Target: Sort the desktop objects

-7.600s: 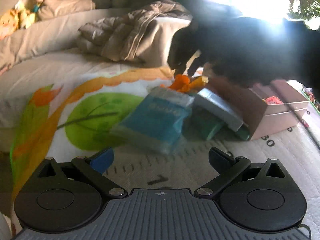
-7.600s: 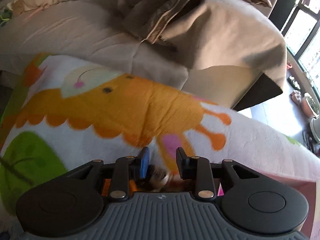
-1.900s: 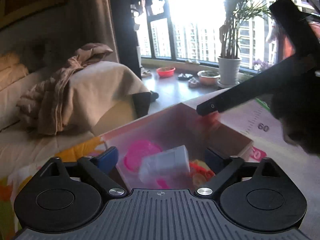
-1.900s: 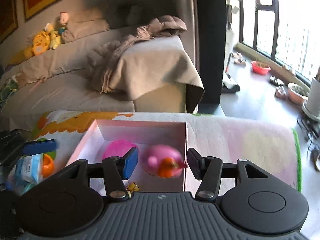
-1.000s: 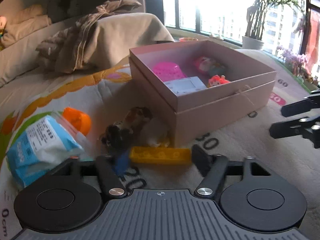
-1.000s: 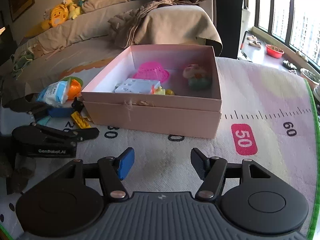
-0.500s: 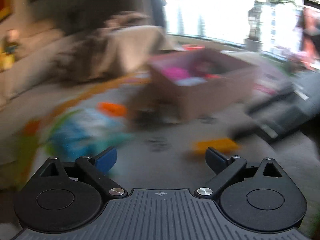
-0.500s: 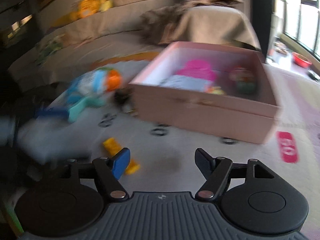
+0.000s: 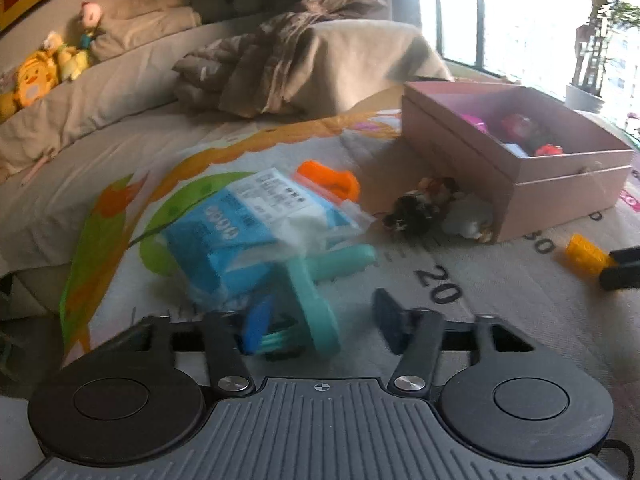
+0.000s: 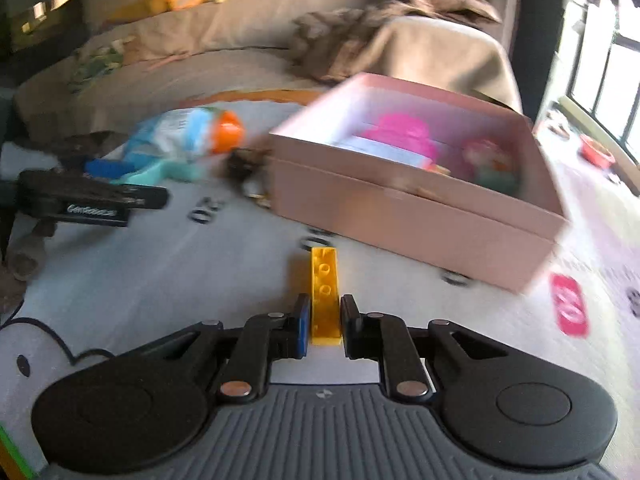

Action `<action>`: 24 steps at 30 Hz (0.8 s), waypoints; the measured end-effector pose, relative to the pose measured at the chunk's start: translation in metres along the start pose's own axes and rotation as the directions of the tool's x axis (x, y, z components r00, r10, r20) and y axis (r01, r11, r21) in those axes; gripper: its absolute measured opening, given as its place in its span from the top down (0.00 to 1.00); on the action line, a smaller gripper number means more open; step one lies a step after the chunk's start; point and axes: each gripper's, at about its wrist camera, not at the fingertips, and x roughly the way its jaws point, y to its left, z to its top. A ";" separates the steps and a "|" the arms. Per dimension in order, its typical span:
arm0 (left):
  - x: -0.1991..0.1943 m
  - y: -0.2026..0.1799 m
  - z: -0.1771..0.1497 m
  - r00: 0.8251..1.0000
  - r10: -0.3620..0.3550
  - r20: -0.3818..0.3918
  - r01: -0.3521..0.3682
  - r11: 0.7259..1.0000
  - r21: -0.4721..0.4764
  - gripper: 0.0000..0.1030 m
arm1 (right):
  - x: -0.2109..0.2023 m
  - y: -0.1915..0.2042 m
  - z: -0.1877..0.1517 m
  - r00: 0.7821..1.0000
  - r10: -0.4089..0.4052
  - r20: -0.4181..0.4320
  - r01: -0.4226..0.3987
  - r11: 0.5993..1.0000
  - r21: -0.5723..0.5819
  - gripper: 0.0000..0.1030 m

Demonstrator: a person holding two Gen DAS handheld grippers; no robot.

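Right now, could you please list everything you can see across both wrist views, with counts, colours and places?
Box: one, pink, open, on mat.
Items in box: several, pink and red; blurred.
Brick: one, yellow, between right pads.
Packet: one, blue-white, mat left.
Teal tool: one, between left fingers.
Orange piece: one, behind packet.
Dark toy: one, beside box.
Plush toys: yellow, on sofa.
Left gripper: closing.
Right gripper: shut on brick.

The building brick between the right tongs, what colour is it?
Yellow; the building brick shows best in the right wrist view.
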 end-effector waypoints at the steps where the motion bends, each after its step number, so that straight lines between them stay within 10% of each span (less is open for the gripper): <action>1: -0.001 -0.003 0.000 1.000 -0.010 0.004 0.010 1.000 0.015 0.60 | -0.002 -0.005 -0.001 1.000 -0.014 -0.010 0.014 1.000 0.011 0.85; 8: -0.031 -0.035 -0.018 0.977 -0.212 -0.007 0.212 0.971 0.109 0.61 | -0.020 -0.002 0.025 1.000 0.029 -0.010 -0.029 0.999 0.038 0.84; 15: -0.049 -0.030 -0.031 0.990 -0.137 0.044 0.133 0.987 0.086 0.09 | 0.005 0.040 0.124 0.990 0.110 -0.084 -0.108 0.994 0.017 0.84; 24: -0.055 -0.013 -0.042 0.963 -0.267 0.039 0.268 0.963 -0.010 0.03 | 0.138 0.092 0.176 0.965 -0.105 -0.242 0.083 0.992 -0.098 0.84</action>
